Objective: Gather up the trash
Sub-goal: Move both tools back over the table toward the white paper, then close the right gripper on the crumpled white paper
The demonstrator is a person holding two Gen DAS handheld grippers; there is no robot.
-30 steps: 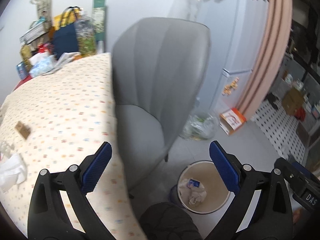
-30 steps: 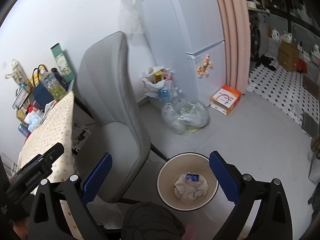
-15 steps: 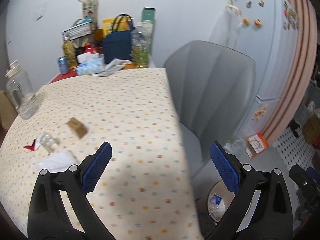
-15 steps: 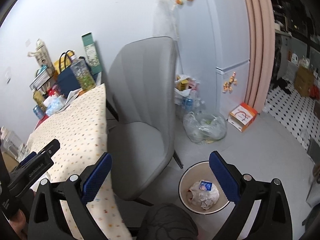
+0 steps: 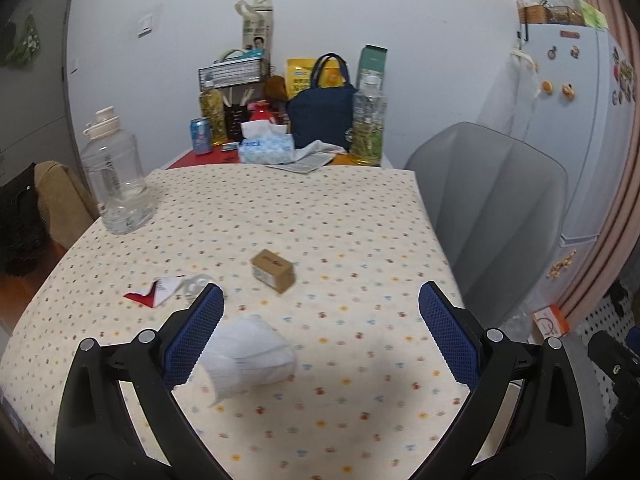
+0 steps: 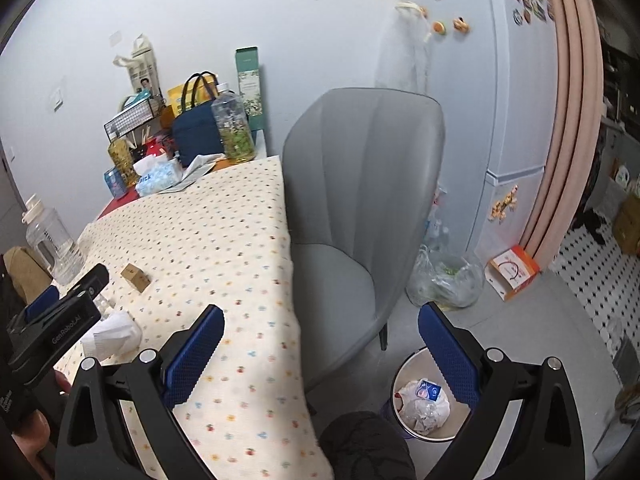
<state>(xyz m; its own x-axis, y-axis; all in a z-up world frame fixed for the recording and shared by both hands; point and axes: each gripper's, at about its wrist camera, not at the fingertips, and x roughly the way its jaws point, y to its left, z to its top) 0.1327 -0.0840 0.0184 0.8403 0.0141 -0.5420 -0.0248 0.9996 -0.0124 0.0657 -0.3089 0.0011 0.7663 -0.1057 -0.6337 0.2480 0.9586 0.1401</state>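
A crumpled white tissue (image 5: 248,354) lies on the dotted tablecloth (image 5: 340,220), just right of my left gripper's left finger. A small brown box (image 5: 273,271) lies farther in, and a red-and-white wrapper (image 5: 154,292) with a clear plastic piece (image 5: 196,284) lies to the left. My left gripper (image 5: 320,336) is open and empty above the table's near part. My right gripper (image 6: 320,354) is open and empty over the table's right edge. The trash bin (image 6: 420,400) on the floor holds crumpled waste. The tissue (image 6: 114,334) and box (image 6: 136,276) also show in the right wrist view.
A grey chair (image 6: 360,208) stands between the table and the bin. A large clear jug (image 5: 116,176), bottles, a navy bag (image 5: 320,118) and a tissue pack (image 5: 266,146) crowd the table's far end. A plastic bag (image 6: 448,280) and orange box (image 6: 514,272) lie by the fridge (image 6: 492,80).
Both grippers have swung left from the bin and chair toward the table. The left now faces the trash on the tablecloth. Both stayed open and empty.
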